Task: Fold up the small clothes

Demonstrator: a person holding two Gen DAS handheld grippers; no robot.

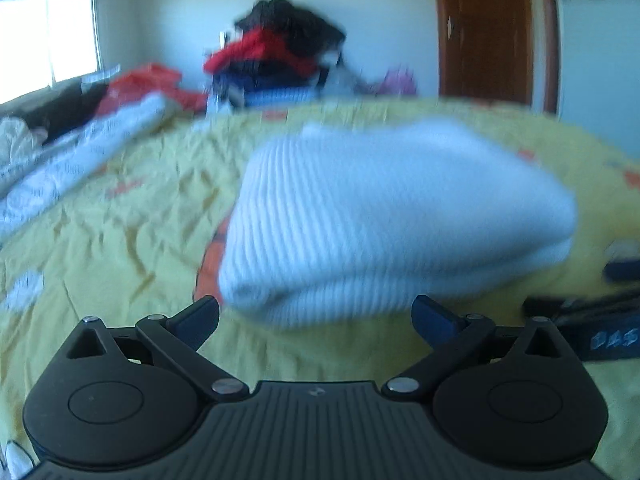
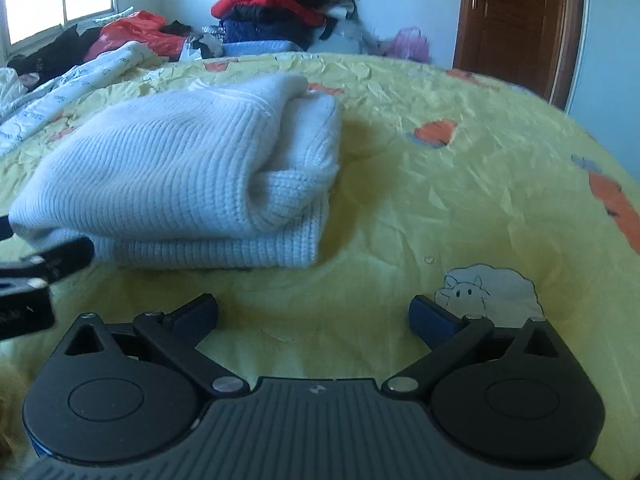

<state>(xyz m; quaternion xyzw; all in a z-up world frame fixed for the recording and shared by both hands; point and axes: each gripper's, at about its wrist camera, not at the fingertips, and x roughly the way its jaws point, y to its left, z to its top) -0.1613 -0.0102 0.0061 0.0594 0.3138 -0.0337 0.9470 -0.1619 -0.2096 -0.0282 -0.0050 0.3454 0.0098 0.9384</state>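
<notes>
Sweater (image 2: 180, 176), folded white knit on the yellow bedspread (image 2: 460, 200), lay long axis left-right just beyond my empty, wide-open left gripper (image 1: 316, 312), and far-left of my equally released right gripper (image 2: 314, 312).

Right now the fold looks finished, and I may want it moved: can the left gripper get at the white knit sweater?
Probably yes: the left gripper is open, the white knit sweater lies just ahead, nothing between them.
</notes>
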